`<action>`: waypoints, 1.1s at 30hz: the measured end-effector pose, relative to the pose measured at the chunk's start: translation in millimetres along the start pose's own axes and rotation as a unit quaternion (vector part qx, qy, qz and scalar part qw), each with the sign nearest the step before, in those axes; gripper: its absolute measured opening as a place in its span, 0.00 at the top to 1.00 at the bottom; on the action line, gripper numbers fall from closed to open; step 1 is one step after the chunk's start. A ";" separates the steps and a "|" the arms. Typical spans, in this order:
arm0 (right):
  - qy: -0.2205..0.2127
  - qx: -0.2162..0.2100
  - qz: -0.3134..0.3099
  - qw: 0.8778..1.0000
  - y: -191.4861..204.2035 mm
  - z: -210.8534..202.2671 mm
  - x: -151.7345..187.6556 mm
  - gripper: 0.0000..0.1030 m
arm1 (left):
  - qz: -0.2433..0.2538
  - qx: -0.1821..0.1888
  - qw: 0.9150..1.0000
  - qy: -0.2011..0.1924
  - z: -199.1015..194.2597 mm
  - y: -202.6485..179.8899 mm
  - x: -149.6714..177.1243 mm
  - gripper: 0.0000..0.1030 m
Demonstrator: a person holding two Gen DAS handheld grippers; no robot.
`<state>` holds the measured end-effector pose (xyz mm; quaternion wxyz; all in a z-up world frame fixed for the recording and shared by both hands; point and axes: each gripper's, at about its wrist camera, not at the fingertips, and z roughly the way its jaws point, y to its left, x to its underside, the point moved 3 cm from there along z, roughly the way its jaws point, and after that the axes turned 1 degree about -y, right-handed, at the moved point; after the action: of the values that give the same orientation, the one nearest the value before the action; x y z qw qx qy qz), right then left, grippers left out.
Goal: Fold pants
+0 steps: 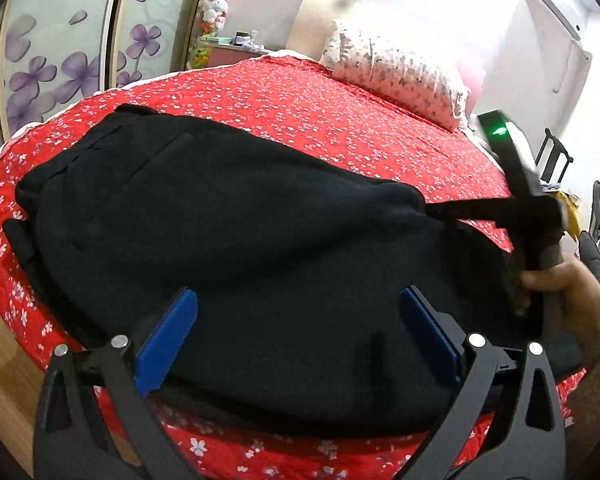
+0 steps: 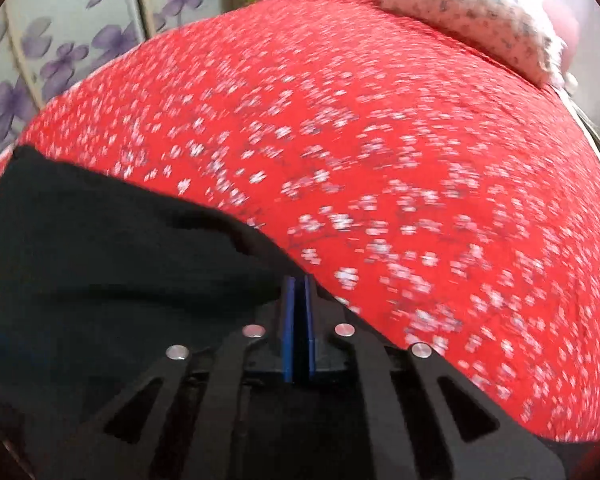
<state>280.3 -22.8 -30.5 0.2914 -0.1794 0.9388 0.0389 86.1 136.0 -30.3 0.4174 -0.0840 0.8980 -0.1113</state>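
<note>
Black pants [image 1: 228,224] lie folded in a thick bundle on the red flowered bedspread [image 1: 340,112]. My left gripper [image 1: 298,320] is open, its blue pads spread wide just above the near edge of the pants. My right gripper [image 2: 298,292] is shut on a fold of the pants [image 2: 112,264] at their right end. It also shows in the left wrist view [image 1: 444,211], held by a hand, with its tips pinching the cloth. The right wrist view is blurred by motion.
A flowered pillow [image 1: 396,68] lies at the bed's far right. A wardrobe with purple flower doors [image 1: 52,60] stands to the left. A wooden floor [image 1: 0,360] shows at the bed's near left edge. A chair [image 1: 556,160] stands at the right.
</note>
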 end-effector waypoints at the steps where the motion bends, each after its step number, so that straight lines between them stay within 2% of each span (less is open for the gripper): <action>1: -0.014 -0.004 0.014 1.000 -5.8 -13.3 1.0 0.92 | -0.002 0.003 1.000 -0.001 -0.7 0.9 -0.4 0.02; 3: -0.043 -0.045 0.045 0.997 -13.4 -41.0 6.6 0.86 | -0.009 0.009 1.000 -0.003 -2.0 3.1 -1.2 0.02; 4: -0.050 -0.092 0.067 0.992 -15.4 -57.5 16.6 0.75 | -0.012 0.012 1.000 -0.004 -2.4 3.7 -1.3 0.02; 5: -0.048 -0.121 0.077 0.988 -13.4 -64.0 23.8 0.58 | -0.019 0.018 1.000 -0.006 -3.5 5.5 -1.9 0.02; 6: -0.042 -0.154 0.084 0.984 -10.4 -71.5 34.7 0.52 | -0.022 0.020 1.000 -0.007 -3.8 6.5 -2.4 0.02; 7: -0.033 -0.194 0.085 0.977 -3.8 -79.0 50.2 0.50 | -0.026 0.023 0.999 -0.008 -4.6 7.4 -2.9 0.02; 9: -0.007 -0.241 0.074 0.968 9.4 -86.9 78.7 0.50 | -0.036 0.028 0.999 -0.010 -6.5 9.6 -2.9 0.02; 11: 0.030 -0.239 0.070 0.968 20.4 -81.1 117.4 0.49 | -0.042 0.032 0.999 -0.011 -8.3 10.9 -3.0 0.02; 13: 0.004 -0.246 0.079 0.966 18.5 -84.7 137.5 0.49 | -0.045 0.036 0.998 -0.011 -10.1 12.5 -2.3 0.02; 15: -0.009 -0.272 0.120 0.955 7.2 -90.0 148.4 0.49 | -0.054 0.044 0.997 -0.017 -14.2 15.0 -2.7 0.02; 17: -0.024 -0.285 0.150 0.946 -3.0 -99.2 150.0 0.49 | -0.072 0.057 0.994 -0.057 -30.2 22.4 -6.1 0.02; 19: -0.039 -0.285 0.158 0.945 -12.9 -103.7 153.7 0.46 | -0.102 0.057 0.987 -0.108 -50.3 38.6 -11.8 0.02; 20: -0.040 -0.281 0.159 0.945 -14.5 -102.7 157.7 0.46 | -0.138 0.057 0.982 -0.120 -58.2 56.0 -15.0 0.02; 22: -0.049 -0.292 0.171 0.940 -20.8 -100.8 163.0 0.46 | -0.196 0.062 0.973 -0.105 -59.8 81.1 -17.4 0.03; 24: -0.056 -0.303 0.180 0.934 -24.1 -100.3 165.6 0.46 | -0.272 0.083 0.956 -0.066 -53.8 112.5 -14.7 0.08; 26: -0.060 -0.306 0.180 0.933 -21.0 -100.3 165.3 0.43 | -0.322 0.097 0.941 -0.043 -49.6 135.2 -9.1 0.17; 27: -0.061 -0.306 0.177 0.933 -20.0 -100.7 166.5 0.42 | -0.335 0.102 0.936 -0.037 -47.8 143.0 -7.6 0.17; 33: -0.065 -0.305 0.161 0.936 -13.9 -105.3 169.1 0.30 | -0.365 0.129 0.922 -0.011 -39.1 159.1 -15.7 0.19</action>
<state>99.6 -107.7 -37.9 0.2733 -0.1035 0.8770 0.3815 56.8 297.8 -37.3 0.3650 -0.3530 0.7783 -0.3695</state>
